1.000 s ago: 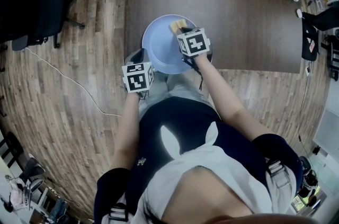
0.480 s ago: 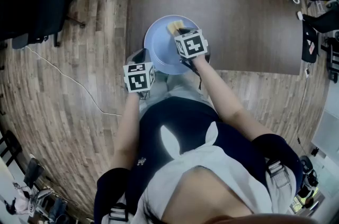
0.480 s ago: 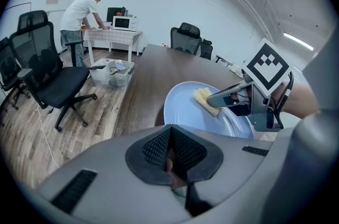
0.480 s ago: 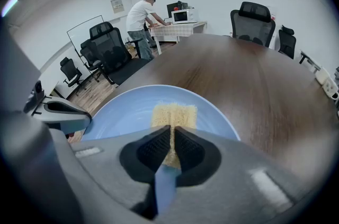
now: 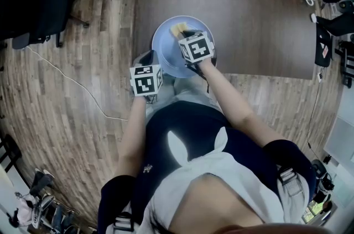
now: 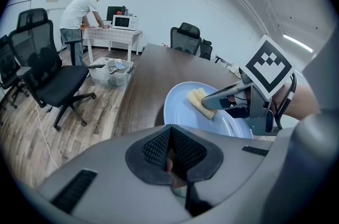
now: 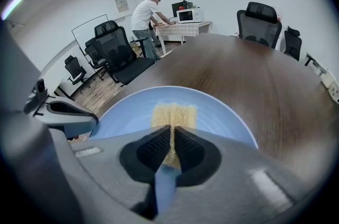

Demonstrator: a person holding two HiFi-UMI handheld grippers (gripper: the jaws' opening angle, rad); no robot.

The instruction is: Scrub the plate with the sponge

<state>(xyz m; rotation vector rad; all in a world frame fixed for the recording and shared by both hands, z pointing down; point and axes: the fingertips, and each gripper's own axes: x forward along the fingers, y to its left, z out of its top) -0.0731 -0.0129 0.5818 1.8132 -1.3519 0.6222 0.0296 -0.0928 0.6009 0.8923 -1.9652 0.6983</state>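
Note:
A light blue plate [image 5: 168, 56] lies at the near edge of the dark table, in front of me. A yellow sponge [image 5: 178, 29] rests on its far part. My right gripper [image 5: 185, 35] is shut on the sponge [image 7: 175, 112] and holds it down flat on the plate [image 7: 228, 119]. My left gripper [image 5: 148, 57] is at the plate's near left rim; its jaws are closed, and they appear to pinch the rim [image 6: 177, 112]. In the right gripper view the left gripper's fingers [image 7: 66, 112] touch the plate's left edge.
The dark brown table [image 5: 238, 0] stretches away beyond the plate. A black office chair [image 5: 47, 3] stands on the wood floor at the left, with a thin cable [image 5: 72, 83] near it. A person [image 6: 79, 11] stands at a far desk.
My right gripper has slid the sponge a little to the left across the plate. The left gripper has stayed at the rim.

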